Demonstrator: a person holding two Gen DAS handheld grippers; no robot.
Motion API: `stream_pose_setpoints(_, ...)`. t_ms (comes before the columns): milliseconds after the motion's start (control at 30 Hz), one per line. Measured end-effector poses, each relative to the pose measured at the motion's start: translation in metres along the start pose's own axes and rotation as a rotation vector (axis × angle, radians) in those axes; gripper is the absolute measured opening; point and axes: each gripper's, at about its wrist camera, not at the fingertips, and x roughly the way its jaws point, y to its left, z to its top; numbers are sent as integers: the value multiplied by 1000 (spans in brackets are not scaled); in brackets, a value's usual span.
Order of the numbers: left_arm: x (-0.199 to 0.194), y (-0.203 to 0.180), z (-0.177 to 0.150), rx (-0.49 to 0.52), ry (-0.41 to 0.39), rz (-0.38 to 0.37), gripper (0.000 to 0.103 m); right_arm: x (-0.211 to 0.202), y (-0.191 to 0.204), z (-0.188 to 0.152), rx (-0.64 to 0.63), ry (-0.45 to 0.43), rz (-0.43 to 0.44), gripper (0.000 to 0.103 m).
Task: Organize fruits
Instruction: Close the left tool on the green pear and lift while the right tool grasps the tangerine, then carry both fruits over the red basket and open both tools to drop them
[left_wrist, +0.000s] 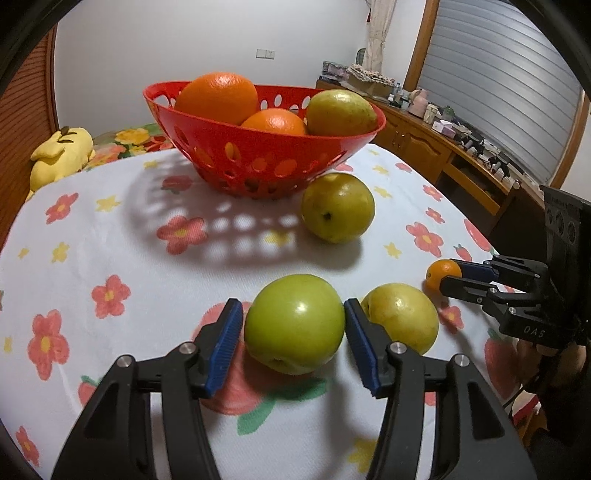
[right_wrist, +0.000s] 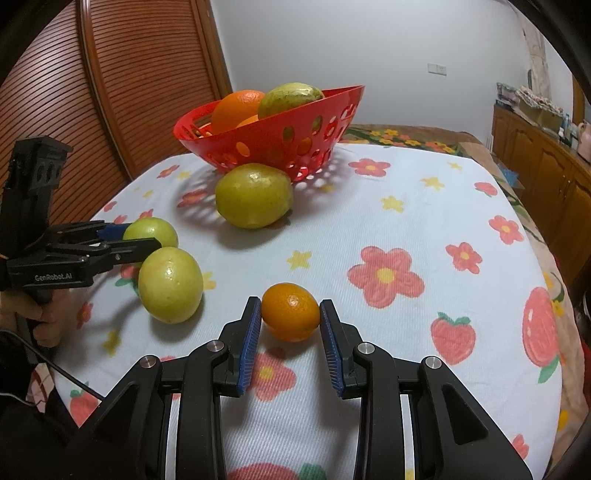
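Observation:
A red perforated basket (left_wrist: 258, 162) (right_wrist: 280, 140) stands on the flowered cloth and holds two oranges (left_wrist: 218, 96) and a yellow-green fruit (left_wrist: 340, 112). My left gripper (left_wrist: 293, 325) has its blue pads on both sides of a green apple (left_wrist: 295, 323) (right_wrist: 151, 230) that rests on the cloth. My right gripper (right_wrist: 290, 315) (left_wrist: 452, 277) has its pads against a small orange (right_wrist: 290, 312) (left_wrist: 441, 275), also on the cloth. Two more yellow-green fruits lie loose: one by the basket (left_wrist: 338, 206) (right_wrist: 255, 195), one beside the apple (left_wrist: 402, 317) (right_wrist: 171, 284).
The table has a white cloth (right_wrist: 406, 229) with flower and strawberry prints. A yellow plush toy (left_wrist: 61, 151) lies beyond its far left edge. A wooden cabinet (left_wrist: 443, 147) with clutter runs along the right. A wooden slatted door (right_wrist: 129, 74) stands behind.

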Motion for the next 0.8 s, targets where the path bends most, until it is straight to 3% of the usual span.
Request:
stream_pose_setpoints(267, 0, -6, -2, 29, 7, 6, 51, 2, 2, 0, -6, 10, 3, 31)
stream_pose_setpoints(800, -40, 2, 35, 15, -132, 49, 51, -9, 4, 17, -36, -15, 20, 31)
